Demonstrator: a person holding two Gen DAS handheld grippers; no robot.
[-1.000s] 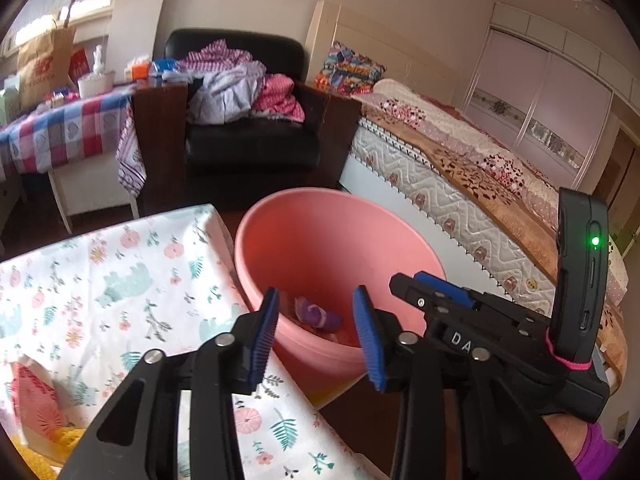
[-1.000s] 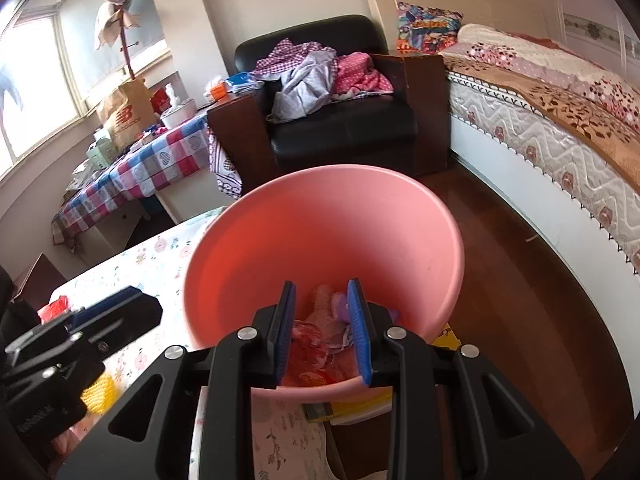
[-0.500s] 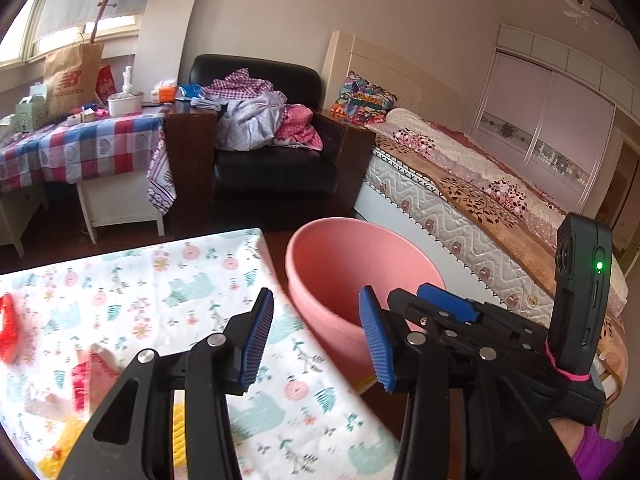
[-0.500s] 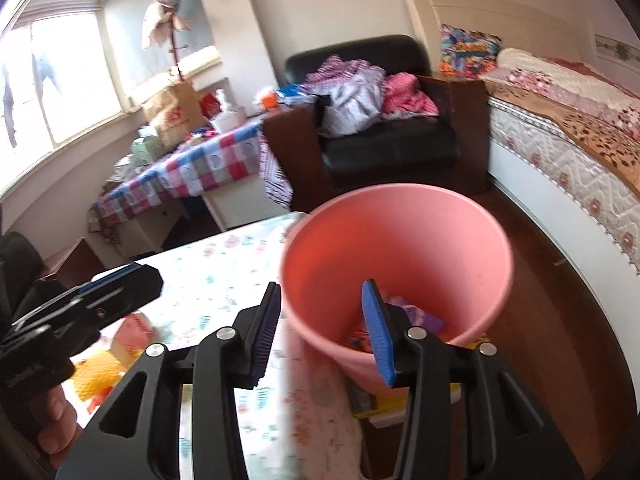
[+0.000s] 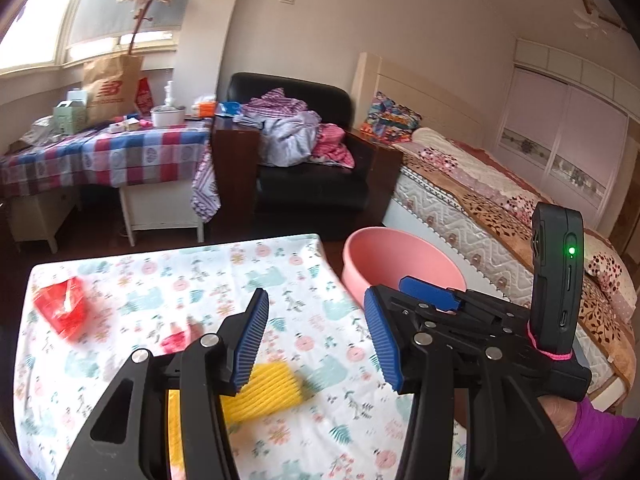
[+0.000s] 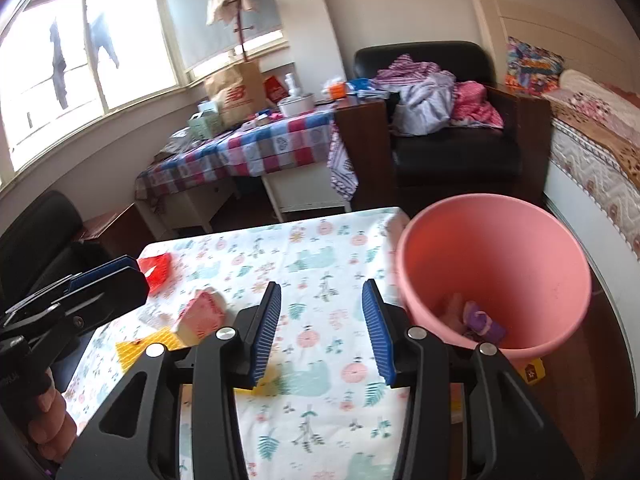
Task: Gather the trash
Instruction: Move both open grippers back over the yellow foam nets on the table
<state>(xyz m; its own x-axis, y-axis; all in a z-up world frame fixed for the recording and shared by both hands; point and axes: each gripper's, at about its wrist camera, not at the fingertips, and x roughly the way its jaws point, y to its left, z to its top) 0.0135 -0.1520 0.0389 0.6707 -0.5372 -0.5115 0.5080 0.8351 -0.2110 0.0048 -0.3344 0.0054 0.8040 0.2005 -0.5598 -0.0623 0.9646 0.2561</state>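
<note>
A pink bucket (image 6: 496, 268) stands off the right edge of the floral-cloth table (image 6: 320, 264), with purple and pink trash (image 6: 480, 320) at its bottom; it also shows in the left wrist view (image 5: 384, 260). On the table lie a red wrapper (image 5: 60, 308), a small pink-red packet (image 6: 200, 314) and a yellow piece (image 5: 264, 392). My left gripper (image 5: 316, 340) is open and empty above the yellow piece. My right gripper (image 6: 320, 328) is open and empty over the table, left of the bucket.
A plaid-cloth side table (image 5: 108, 156) with clutter stands behind. A black armchair (image 5: 312, 176) piled with clothes is at the back. A bed (image 5: 500, 208) runs along the right, close to the bucket. A dark chair (image 6: 40, 240) is at the left.
Both grippers have pulled back from over the bucket and swung left over the table. The right gripper's jaws have opened wider. The trash on the table has come into view.
</note>
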